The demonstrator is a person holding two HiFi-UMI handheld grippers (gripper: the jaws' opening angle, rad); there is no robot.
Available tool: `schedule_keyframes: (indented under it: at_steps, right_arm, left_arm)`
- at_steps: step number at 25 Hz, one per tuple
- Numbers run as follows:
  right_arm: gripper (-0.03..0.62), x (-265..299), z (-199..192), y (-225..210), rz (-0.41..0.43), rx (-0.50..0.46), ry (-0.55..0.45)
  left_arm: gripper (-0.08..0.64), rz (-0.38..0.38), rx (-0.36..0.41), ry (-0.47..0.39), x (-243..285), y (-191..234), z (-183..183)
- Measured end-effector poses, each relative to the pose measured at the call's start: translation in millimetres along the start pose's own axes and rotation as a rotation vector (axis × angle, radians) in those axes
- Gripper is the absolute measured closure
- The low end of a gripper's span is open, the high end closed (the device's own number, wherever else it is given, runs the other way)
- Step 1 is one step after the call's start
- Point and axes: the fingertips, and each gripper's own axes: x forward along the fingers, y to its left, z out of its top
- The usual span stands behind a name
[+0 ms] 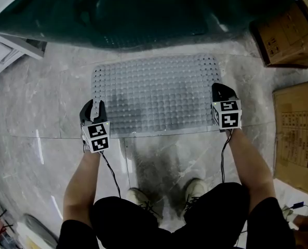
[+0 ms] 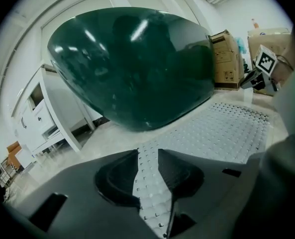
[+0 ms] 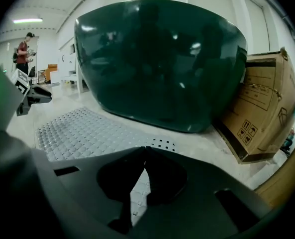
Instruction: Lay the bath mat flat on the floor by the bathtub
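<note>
The grey studded bath mat (image 1: 156, 95) lies spread flat on the marble floor, its far edge along the dark green bathtub (image 1: 133, 14). My left gripper (image 1: 95, 107) hovers over the mat's near left corner. Its jaws stand apart, and in the left gripper view (image 2: 148, 151) the mat (image 2: 222, 133) shows through the gap, lying below them. My right gripper (image 1: 222, 91) is above the mat's right edge. In the right gripper view (image 3: 145, 148) its tips meet with nothing between them, over the perforated corner of the mat (image 3: 82, 128).
A cardboard box (image 1: 286, 35) leans by the tub's right end, and a flattened one (image 1: 297, 134) lies on the floor to the right. A white cabinet (image 1: 3, 51) stands at the left. The person's shoes (image 1: 138, 196) are just behind the mat.
</note>
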Motion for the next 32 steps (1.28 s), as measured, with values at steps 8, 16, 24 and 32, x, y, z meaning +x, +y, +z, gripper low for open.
schedule_keyframes:
  at_steps: [8, 16, 24, 32]
  right_arm:
    - [0.575, -12, 24, 28, 0.124, 0.045, -0.087]
    - [0.575, -26, 58, 62, 0.194, -0.048, -0.155]
    - [0.575, -43, 82, 87, 0.258, -0.125, -0.216]
    - [0.575, -77, 112, 110, 0.324, -0.166, -0.243]
  left_arm:
    - [0.529, -0.102, -0.043, -0.096, -20, -28, 44]
    - [0.543, -0.242, -0.024, -0.204, -36, -62, 84]
    - [0.545, -0.556, 0.022, -0.35, -69, -107, 120]
    - [0.545, -0.607, 0.077, -0.376, -99, -114, 151]
